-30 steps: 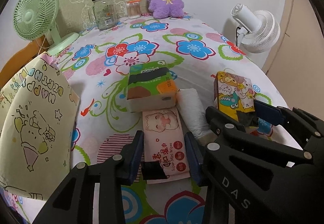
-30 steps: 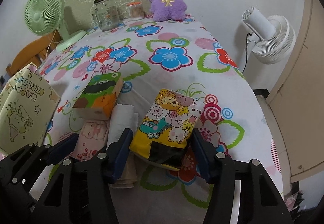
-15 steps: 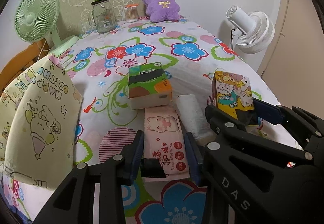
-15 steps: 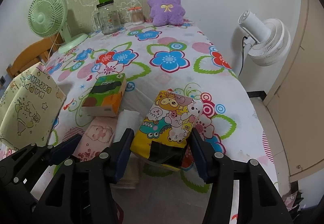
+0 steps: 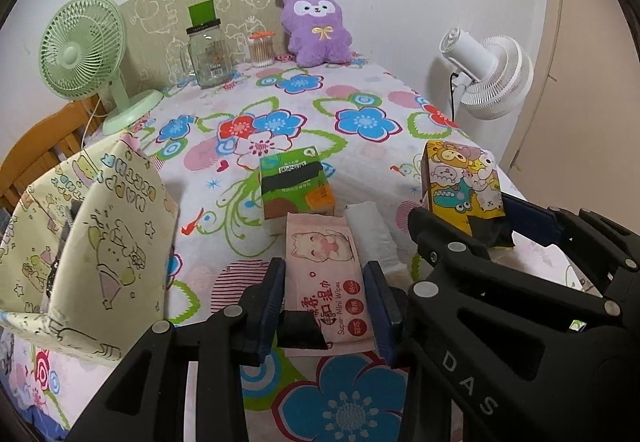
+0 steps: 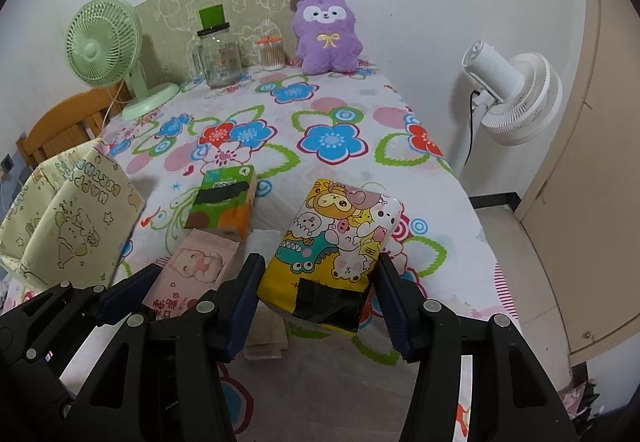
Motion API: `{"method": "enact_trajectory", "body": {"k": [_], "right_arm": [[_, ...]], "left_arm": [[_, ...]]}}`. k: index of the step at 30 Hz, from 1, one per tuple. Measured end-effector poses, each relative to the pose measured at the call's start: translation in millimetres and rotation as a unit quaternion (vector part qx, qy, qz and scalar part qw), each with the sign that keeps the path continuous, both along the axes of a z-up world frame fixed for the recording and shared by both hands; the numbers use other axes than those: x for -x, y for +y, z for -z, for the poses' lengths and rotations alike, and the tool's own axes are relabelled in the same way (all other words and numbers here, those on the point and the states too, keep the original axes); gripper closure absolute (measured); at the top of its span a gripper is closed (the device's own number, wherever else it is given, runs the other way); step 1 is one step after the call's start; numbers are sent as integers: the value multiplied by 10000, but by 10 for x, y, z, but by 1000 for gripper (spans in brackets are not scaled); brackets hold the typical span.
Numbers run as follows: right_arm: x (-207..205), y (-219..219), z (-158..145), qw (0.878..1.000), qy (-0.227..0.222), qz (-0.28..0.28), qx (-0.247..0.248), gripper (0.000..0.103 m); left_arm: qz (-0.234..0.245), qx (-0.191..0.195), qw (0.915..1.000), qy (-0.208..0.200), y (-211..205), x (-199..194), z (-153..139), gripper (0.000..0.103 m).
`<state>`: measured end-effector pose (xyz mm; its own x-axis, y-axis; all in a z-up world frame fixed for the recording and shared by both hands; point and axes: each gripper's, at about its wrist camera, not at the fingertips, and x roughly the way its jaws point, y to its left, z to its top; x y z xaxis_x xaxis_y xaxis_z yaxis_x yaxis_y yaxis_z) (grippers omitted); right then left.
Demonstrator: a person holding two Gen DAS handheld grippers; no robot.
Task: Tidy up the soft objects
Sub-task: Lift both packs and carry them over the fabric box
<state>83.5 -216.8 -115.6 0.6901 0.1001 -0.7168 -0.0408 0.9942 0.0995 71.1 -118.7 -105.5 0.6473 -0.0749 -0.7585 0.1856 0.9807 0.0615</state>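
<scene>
We saw a table with a flowery cloth [image 5: 360, 114] on it. Low in the middle of the left wrist view, the left gripper [image 5: 326, 306] had its two blue pads pressed on the sides of a pink pack of wet wipes [image 5: 324, 274]. The jaws stood only a little way apart, just as wide as the thin pack. The pack had a cat face on it and a bit of black tape near the bottom.

On the right side of that view, the right gripper [image 5: 468, 226] held a yellow tissue pack [image 5: 460, 178] with cartoon animals on it. In the right wrist view the same yellow pack [image 6: 336, 246] sat low in the middle, with the right gripper [image 6: 320, 298] squeezing it from both sides. Those jaws were about half open, as wide as the fat pack between them. The yellow pack looked lifted off the cloth.

Just above the pink pack lay a green and orange tissue box [image 5: 294, 186] on the cloth. A white folded towel [image 5: 372, 238] lay between the pink pack and the yellow pack. On the left side stood a pale yellow paper bag [image 5: 88, 242] with drawings on it.

At the top of the frame, by the wall, sat a purple plush toy [image 5: 316, 30]. Near it were a glass jar [image 5: 208, 54], a small tub of cotton swabs [image 5: 262, 50], and a green fan [image 5: 80, 50] in the upper left. A white fan [image 5: 488, 74] stood at the upper right, beside the table.
</scene>
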Motion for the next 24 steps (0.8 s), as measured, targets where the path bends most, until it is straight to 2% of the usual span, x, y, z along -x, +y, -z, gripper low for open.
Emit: {"method": "enact_trajectory", "body": {"k": [24], "right_arm": [[268, -17, -521, 9985, -540, 51, -100, 45]], "left_arm": [[65, 74, 9987, -491, 4, 216, -534, 62]]}}
